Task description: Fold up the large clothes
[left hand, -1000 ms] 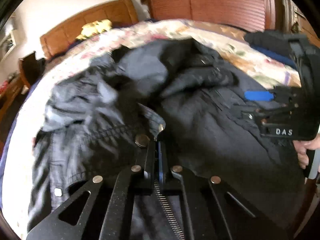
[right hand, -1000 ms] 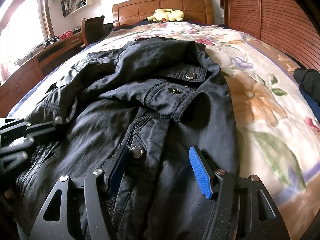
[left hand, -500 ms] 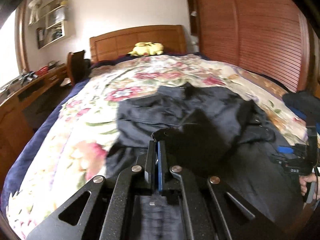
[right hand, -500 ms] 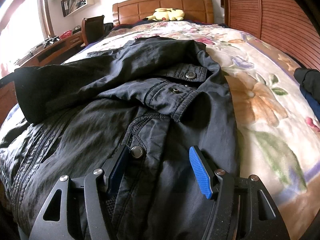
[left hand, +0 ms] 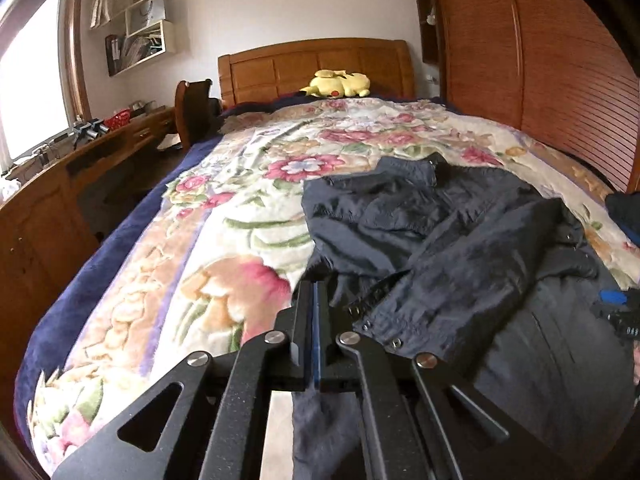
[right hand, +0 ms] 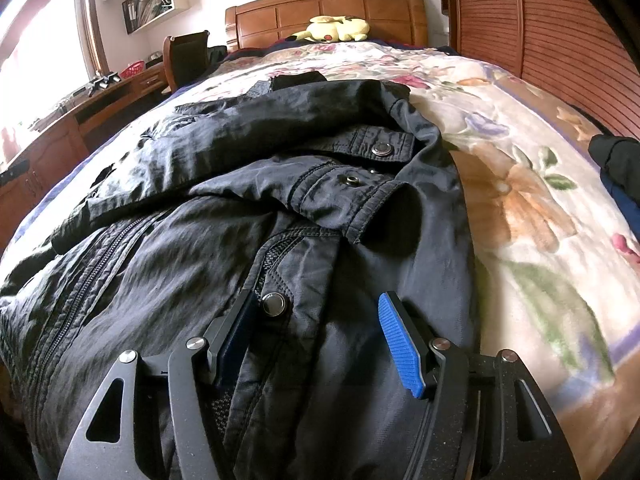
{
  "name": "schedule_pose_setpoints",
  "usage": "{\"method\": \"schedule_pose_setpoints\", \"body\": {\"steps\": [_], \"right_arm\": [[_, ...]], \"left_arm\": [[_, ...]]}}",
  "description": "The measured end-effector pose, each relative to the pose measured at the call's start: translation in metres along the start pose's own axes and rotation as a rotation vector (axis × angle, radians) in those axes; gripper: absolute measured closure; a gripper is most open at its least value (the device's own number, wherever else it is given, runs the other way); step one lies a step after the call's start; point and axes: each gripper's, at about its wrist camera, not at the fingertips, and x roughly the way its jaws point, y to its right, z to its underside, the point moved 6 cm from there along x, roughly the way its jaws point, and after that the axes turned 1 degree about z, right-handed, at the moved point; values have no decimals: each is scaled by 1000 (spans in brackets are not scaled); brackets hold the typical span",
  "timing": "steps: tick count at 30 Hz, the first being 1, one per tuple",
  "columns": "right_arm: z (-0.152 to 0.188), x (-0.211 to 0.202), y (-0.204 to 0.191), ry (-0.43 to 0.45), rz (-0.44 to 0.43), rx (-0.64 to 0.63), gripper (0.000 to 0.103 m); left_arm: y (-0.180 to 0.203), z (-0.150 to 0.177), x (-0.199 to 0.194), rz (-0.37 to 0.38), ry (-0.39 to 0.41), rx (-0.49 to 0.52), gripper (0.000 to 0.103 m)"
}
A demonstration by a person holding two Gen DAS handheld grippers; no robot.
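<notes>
A large black jacket [left hand: 460, 248] lies spread on the flowered blanket [left hand: 240, 220], with its collar toward the headboard. My left gripper [left hand: 314, 292] is shut at the jacket's near left edge. Dark cloth runs up to its tips and hangs beneath its fingers. Over the jacket's front [right hand: 240, 240] my right gripper [right hand: 316, 320] stands open. Its fingers rest on the cloth either side of the zip flap, beside a metal snap [right hand: 274, 304]. That gripper shows at the right edge of the left wrist view as a blue pad [left hand: 612, 296].
A yellow plush toy [left hand: 338, 84] sits by the wooden headboard [left hand: 316, 64]. A wooden desk [left hand: 60, 184] and a chair [left hand: 196, 112] stand along the bed's left. Slatted wardrobe doors [left hand: 540, 60] line the right. Other dark clothes [right hand: 620, 160] lie at the bed's right edge.
My left gripper, still shut, has swung from over the jacket to its left edge and risen a little. The flap raised at the left half a second ago now lies flat. The right gripper stayed put.
</notes>
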Motion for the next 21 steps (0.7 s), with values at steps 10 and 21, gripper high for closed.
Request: {"method": "schedule_pose_setpoints", "body": {"steps": [10, 21], "right_arm": [[0, -1, 0, 0, -5, 2, 38], [0, 0, 1, 0, -7, 2, 38]], "left_arm": [[25, 36, -4, 97, -49, 36, 51], [62, 57, -14, 178, -57, 92, 33]]}}
